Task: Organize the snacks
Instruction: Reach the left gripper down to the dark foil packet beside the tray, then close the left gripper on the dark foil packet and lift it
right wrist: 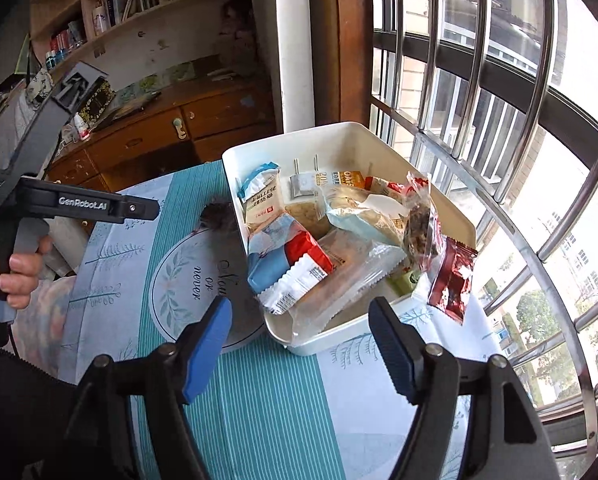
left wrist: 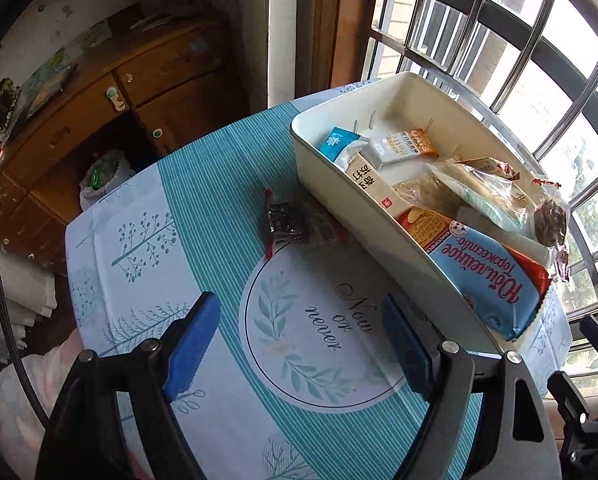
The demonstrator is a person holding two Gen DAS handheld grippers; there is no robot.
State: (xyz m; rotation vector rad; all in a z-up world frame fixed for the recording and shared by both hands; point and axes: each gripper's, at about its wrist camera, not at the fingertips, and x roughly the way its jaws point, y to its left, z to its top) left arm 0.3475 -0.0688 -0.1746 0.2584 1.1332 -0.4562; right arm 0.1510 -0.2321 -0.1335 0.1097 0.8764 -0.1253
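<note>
Now the white snack bin (right wrist: 351, 136) sits just ahead of my right fingers (right wrist: 299, 344), heaped with wrapped snacks: a blue-and-red biscuit pack (right wrist: 277, 258) at its near left corner, a clear-wrapped cake (right wrist: 351, 276) beside it, and a red foil packet (right wrist: 453, 276) draped over the near right rim. From my left fingers (left wrist: 299, 344) the same bin lies ahead and to the right, the blue biscuit pack sticking out over its near end. One dark snack with red ends (left wrist: 285, 222) lies loose on the worktop (left wrist: 203, 184), ahead of my left fingers and touching or almost touching the bin's left wall. Both pairs of my fingers stand wide with nothing between them. My hand (right wrist: 9, 268) grips the left tool's handle, off to the left of my right fingers.
</note>
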